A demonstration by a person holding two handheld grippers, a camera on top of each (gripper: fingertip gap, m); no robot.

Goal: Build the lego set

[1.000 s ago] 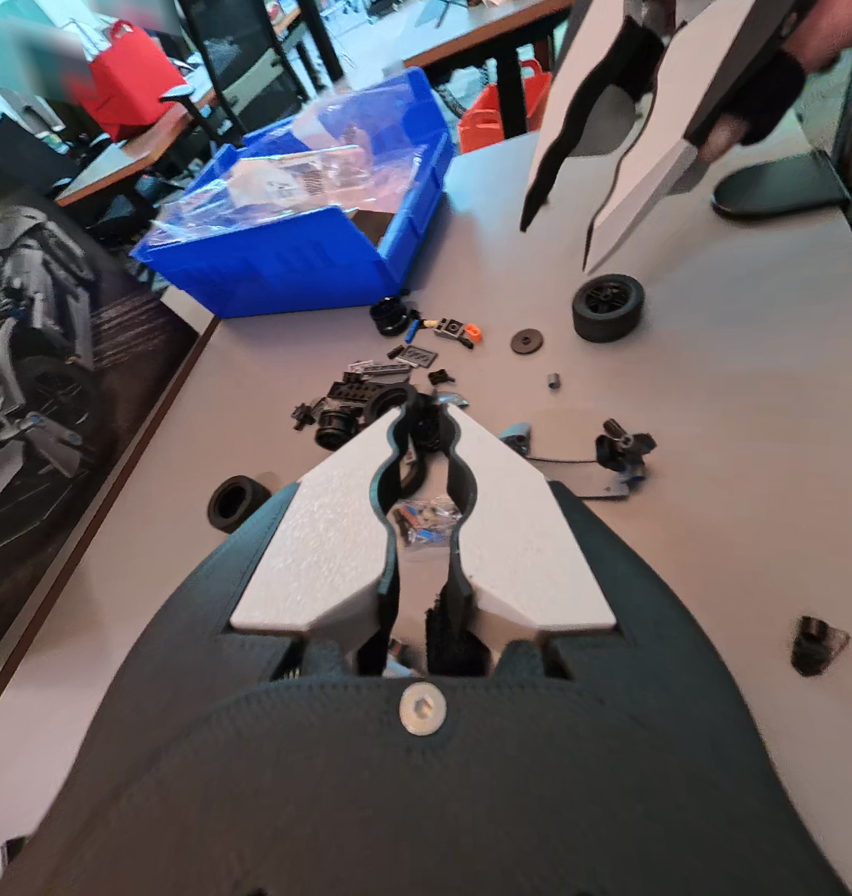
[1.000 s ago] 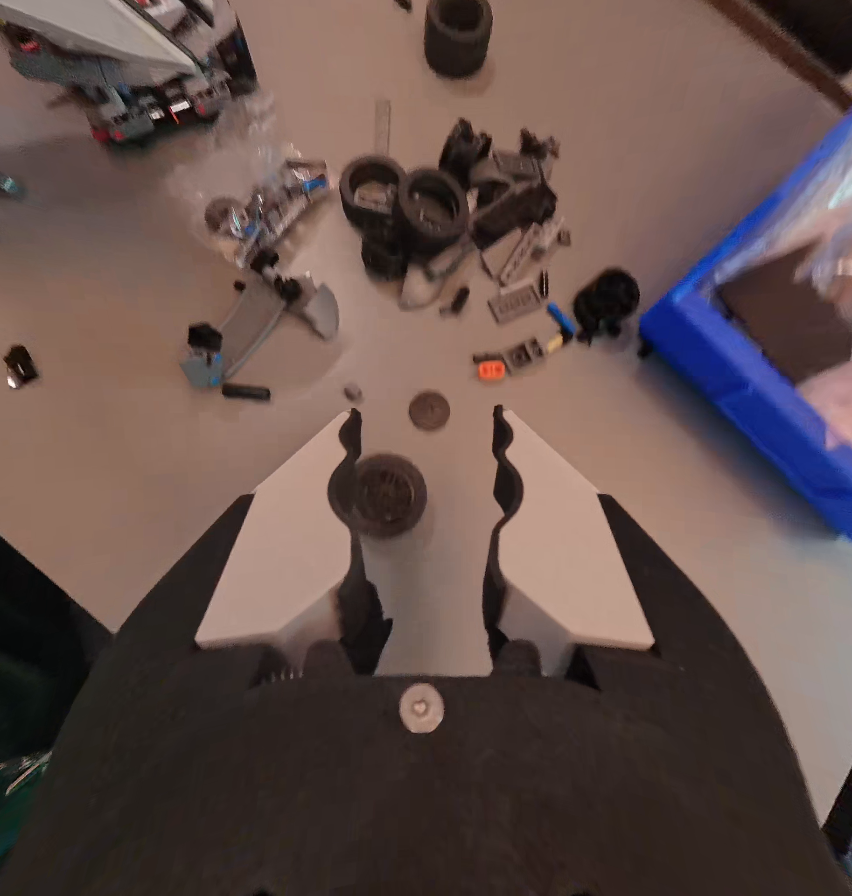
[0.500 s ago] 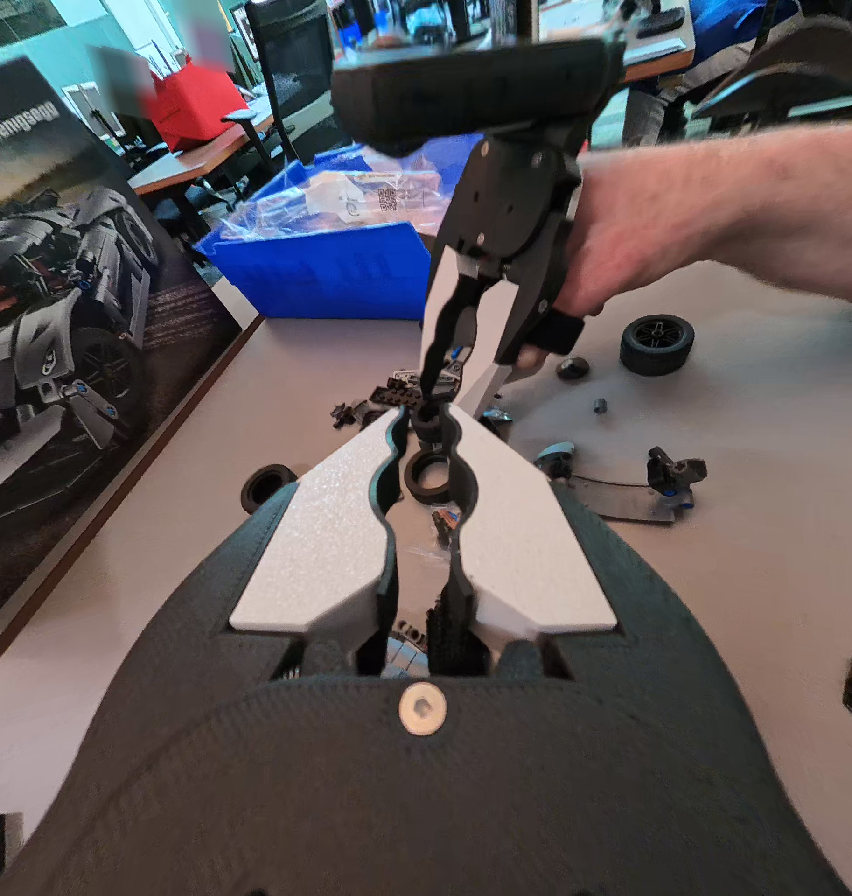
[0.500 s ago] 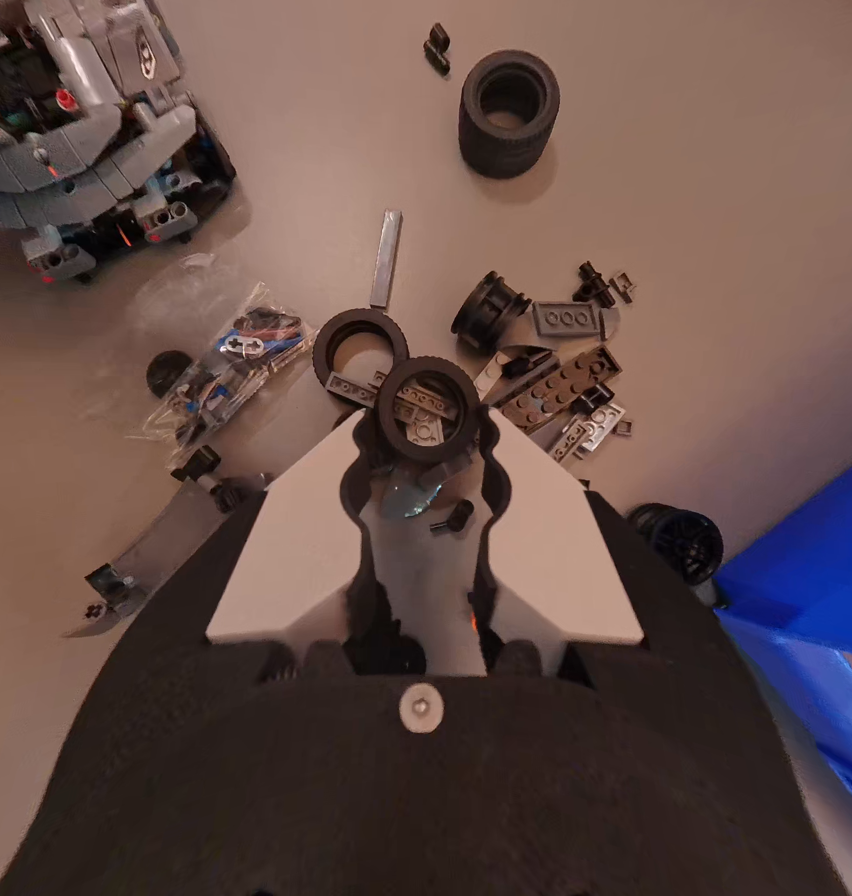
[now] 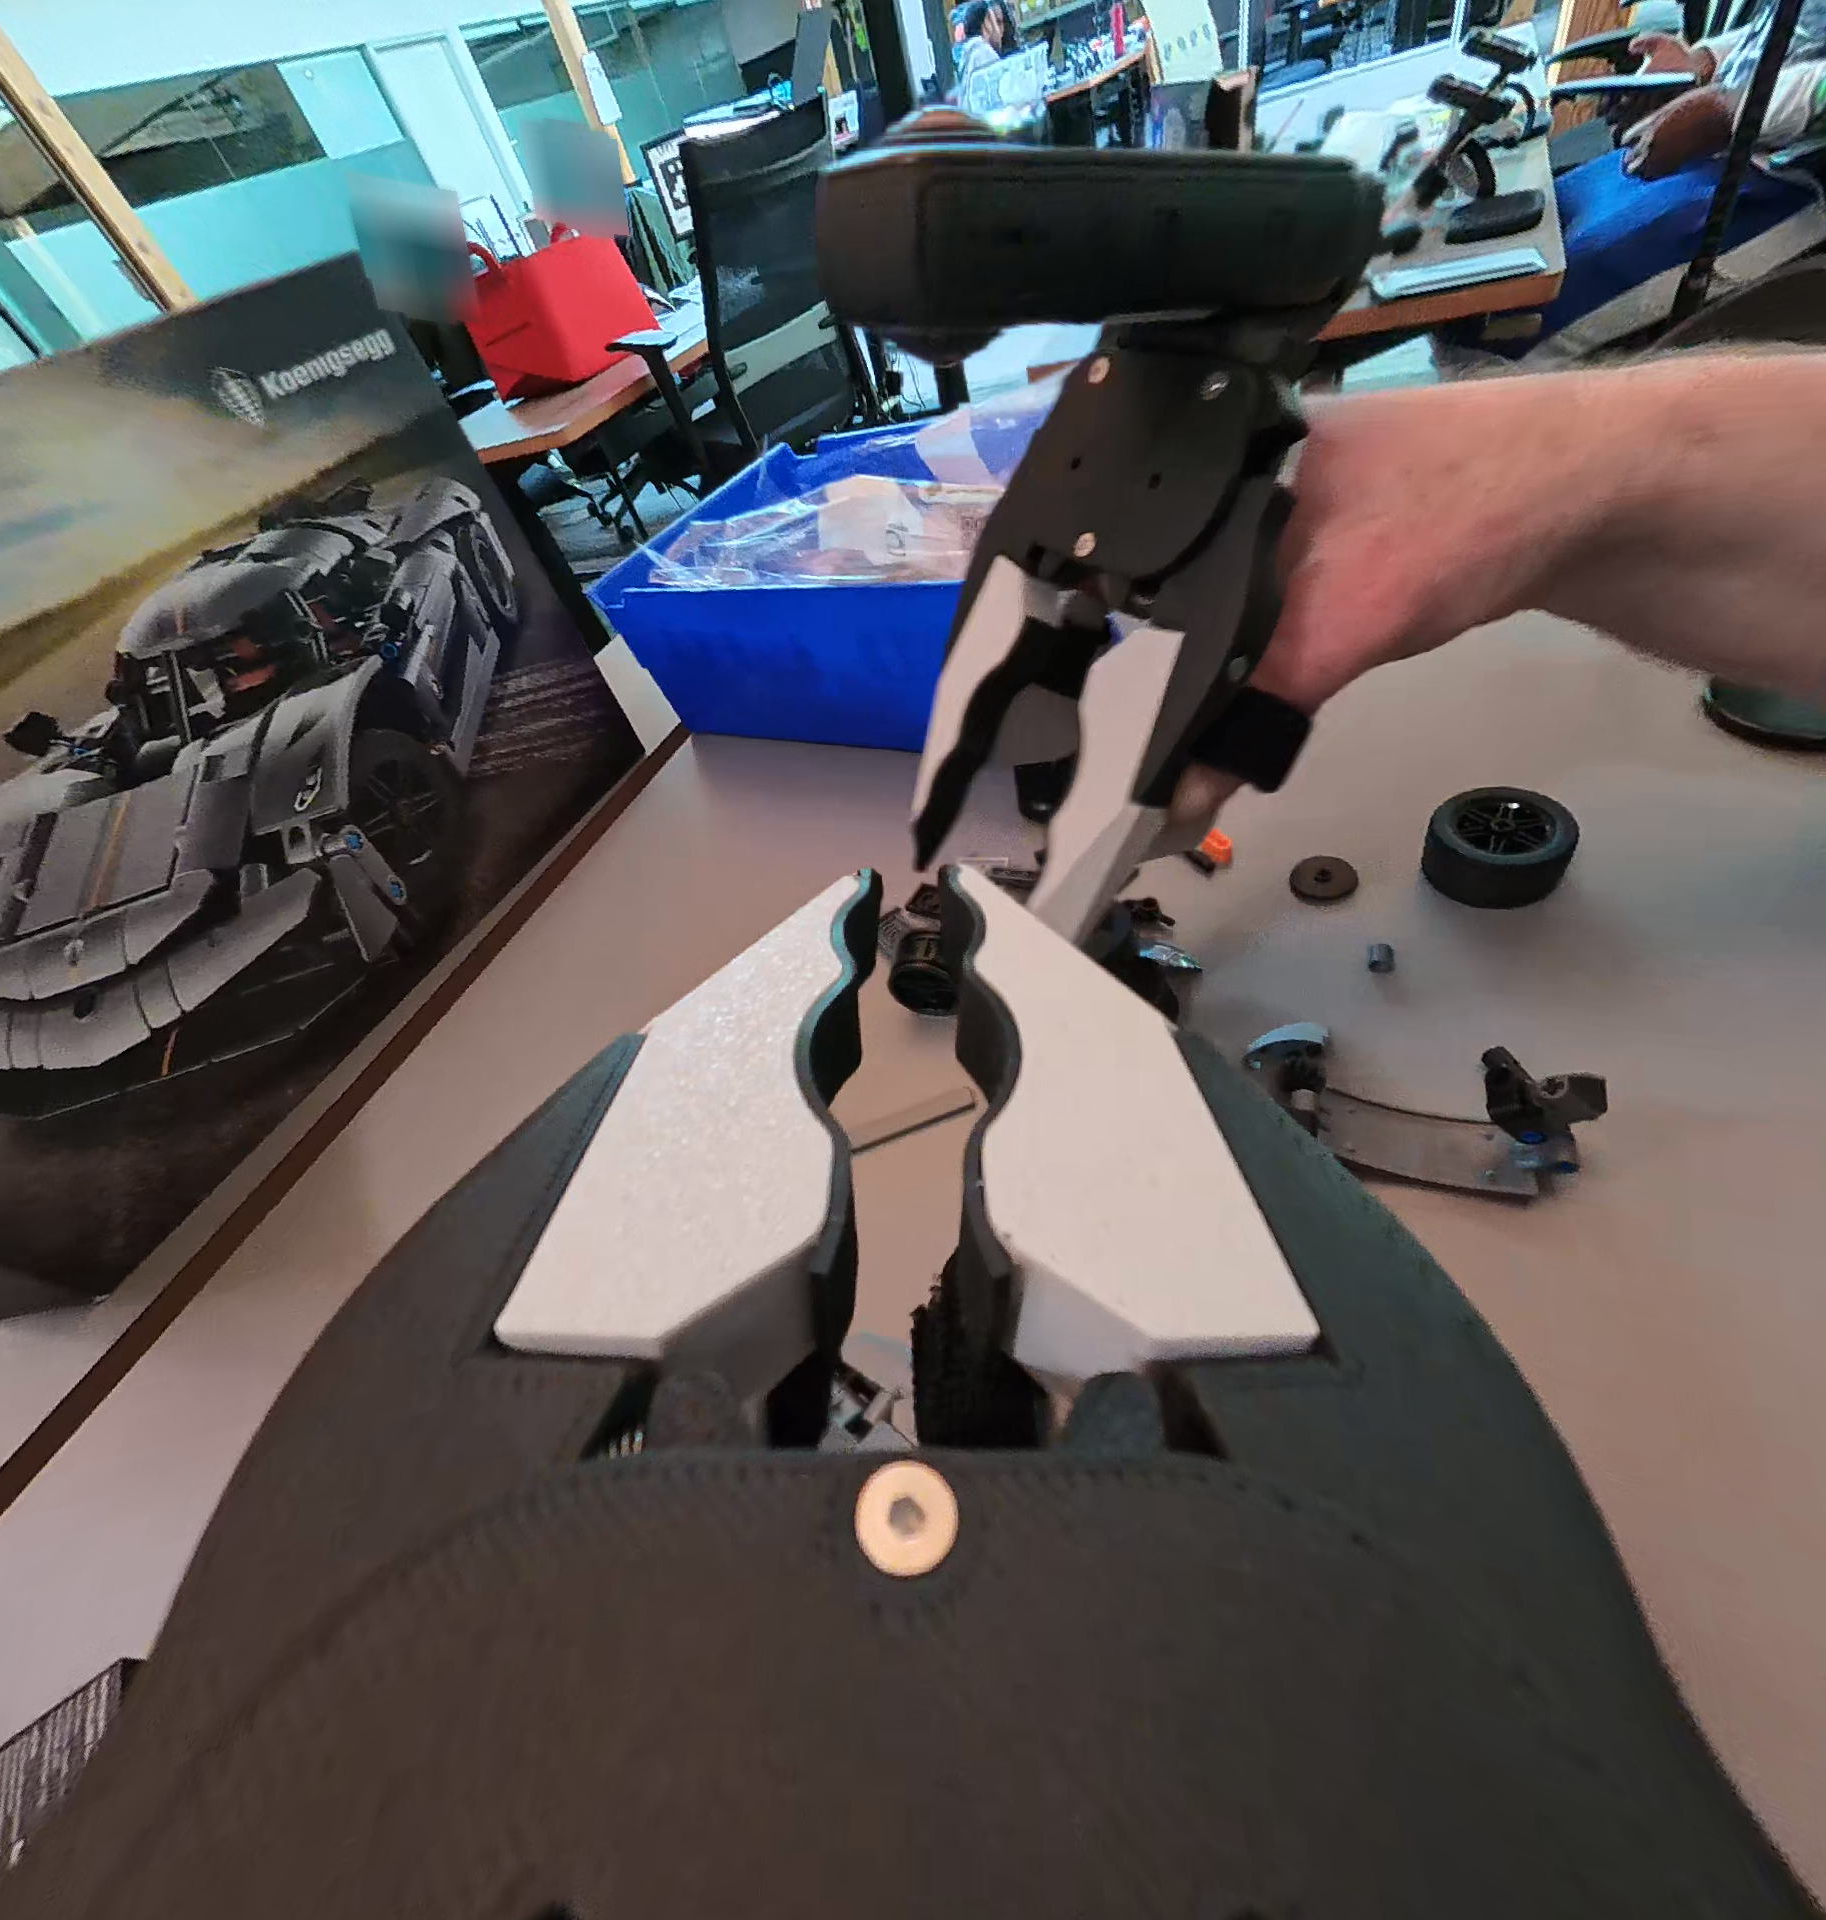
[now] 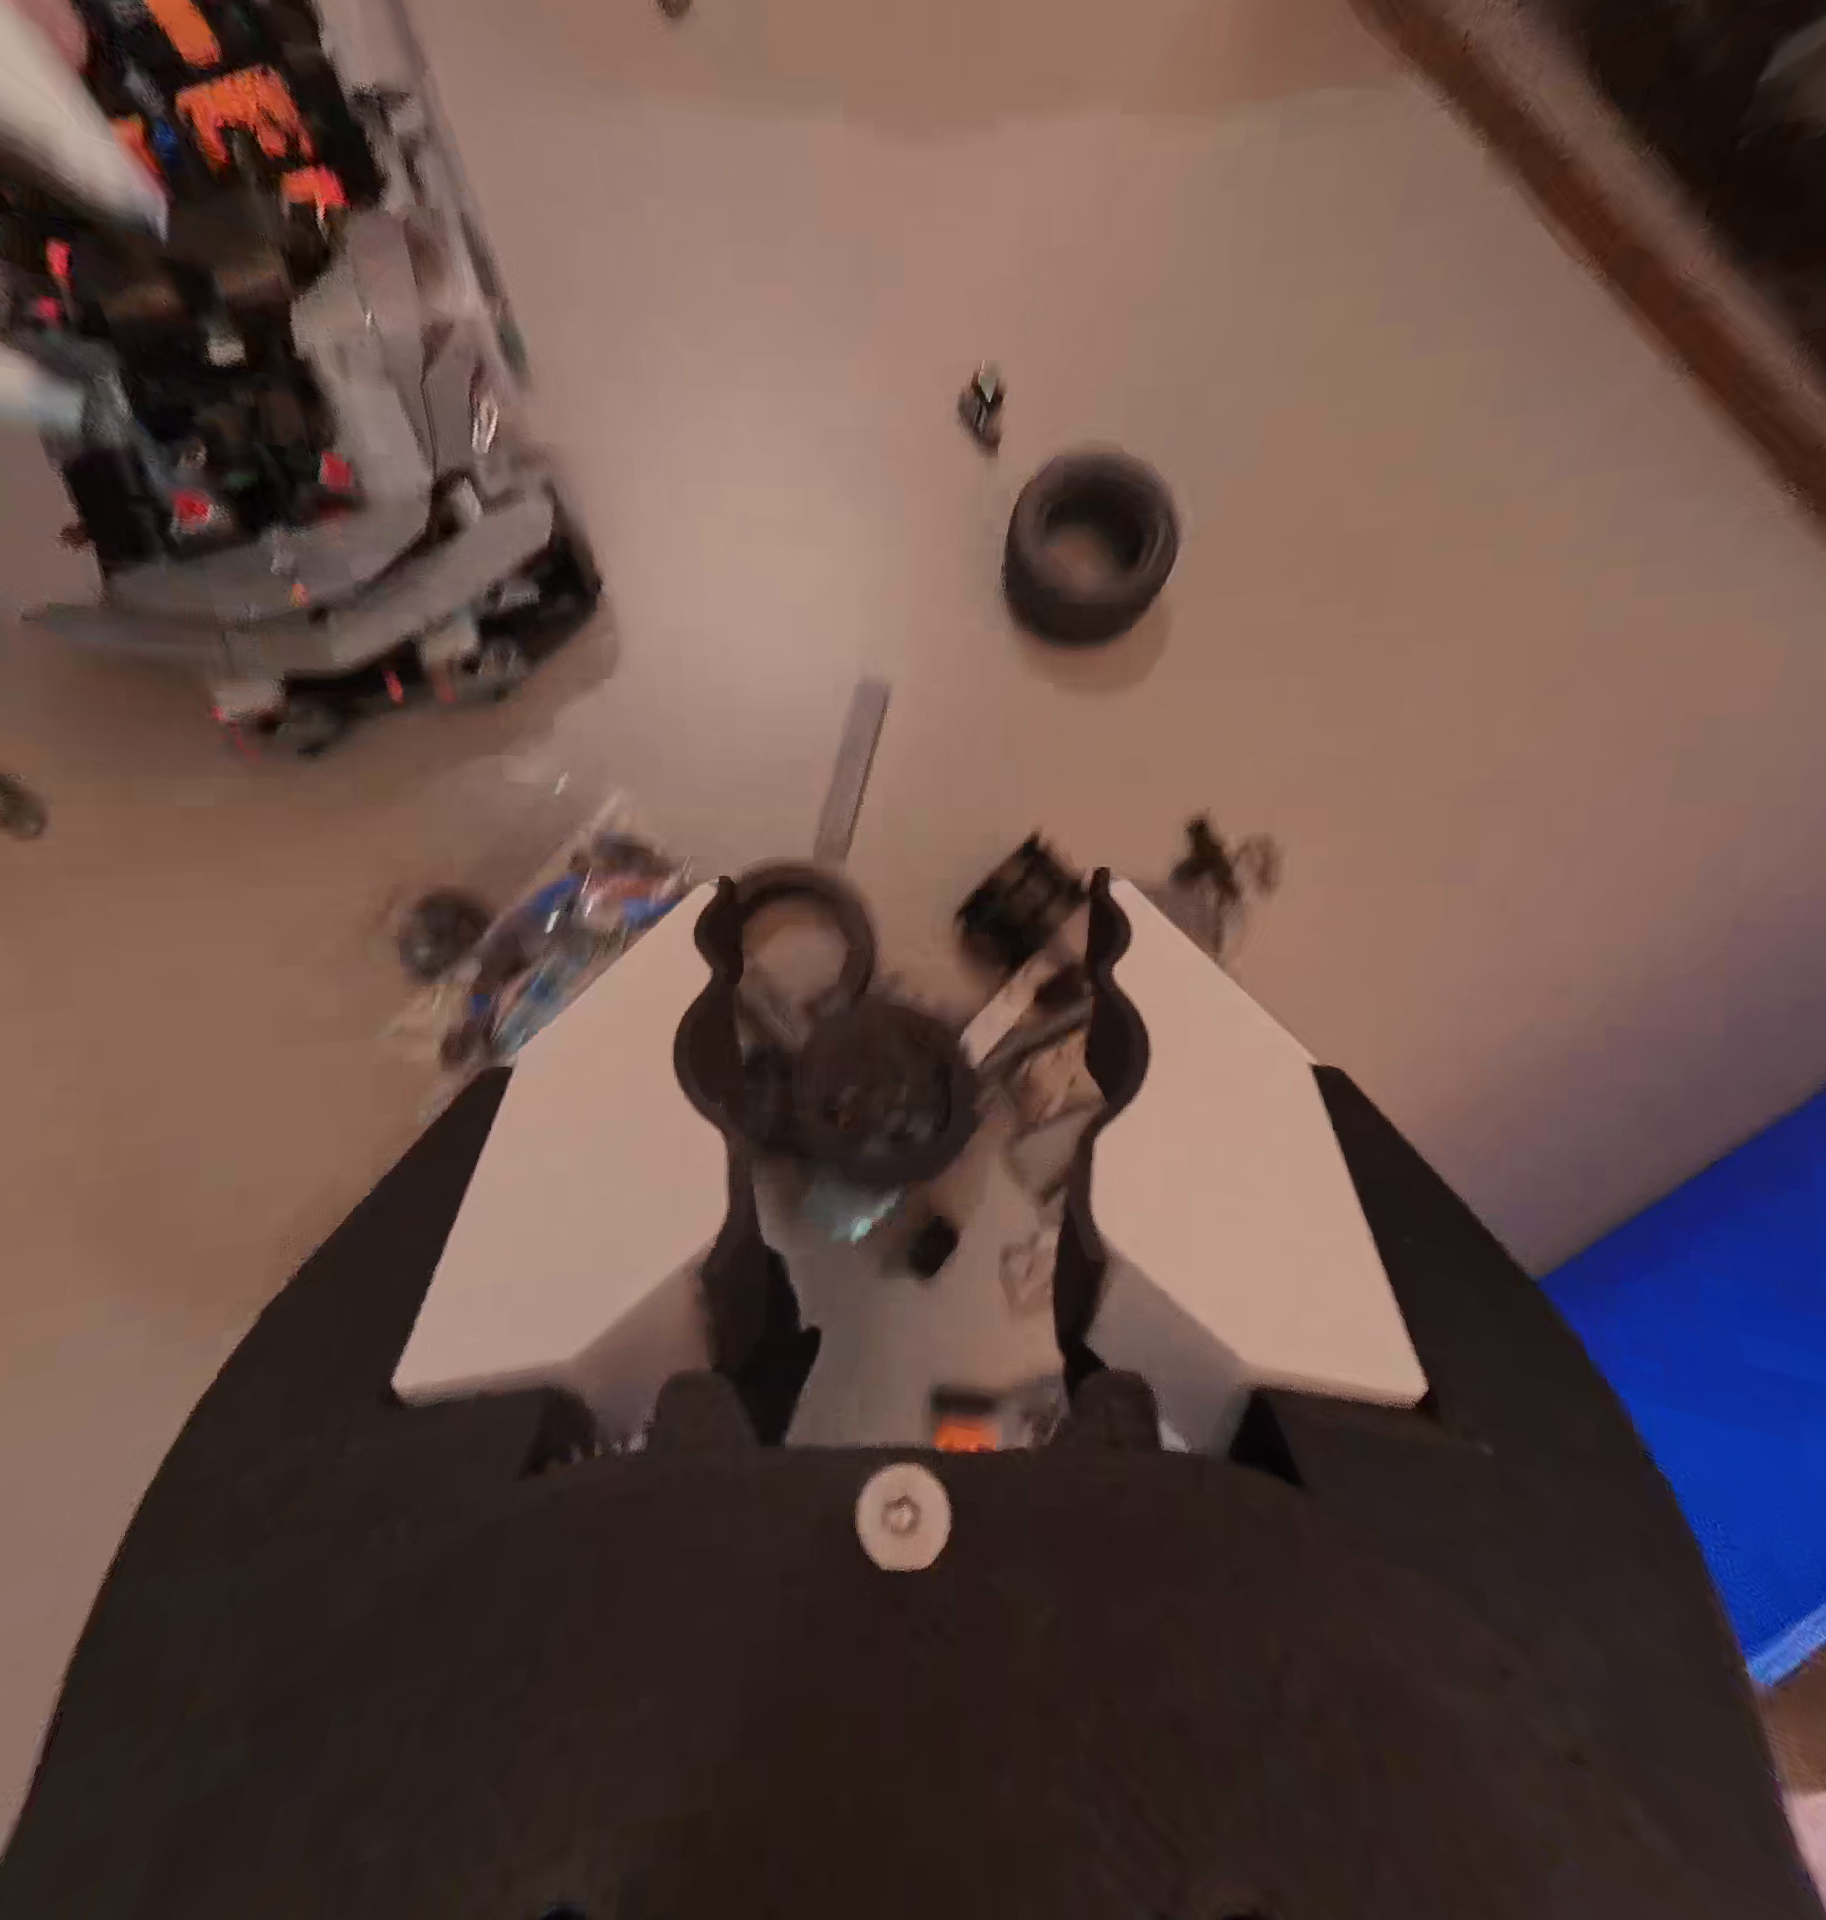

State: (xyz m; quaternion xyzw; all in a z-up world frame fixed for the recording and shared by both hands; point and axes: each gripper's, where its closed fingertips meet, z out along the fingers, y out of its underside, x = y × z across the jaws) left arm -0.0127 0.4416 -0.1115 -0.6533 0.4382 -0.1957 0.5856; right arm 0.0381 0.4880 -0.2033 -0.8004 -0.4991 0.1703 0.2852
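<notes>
The right tool (image 6: pixel 904 904) hangs spread over the loose tyres (image 6: pixel 878 1081) on the counter (image 6: pixel 1304 416) — seemingly choosing one — while the left tool (image 5: pixel 909 894), slightly parted, waits empty.

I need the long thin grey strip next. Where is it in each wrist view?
Left wrist view: the thin grey strip lies flat, seen through the gap between the fingers of the left gripper.
Right wrist view: upper centre, just beyond the tips of the right gripper, blurred.
Shared landmark: the blue bin, far centre in the left view, lower right edge in the right view.
</notes>
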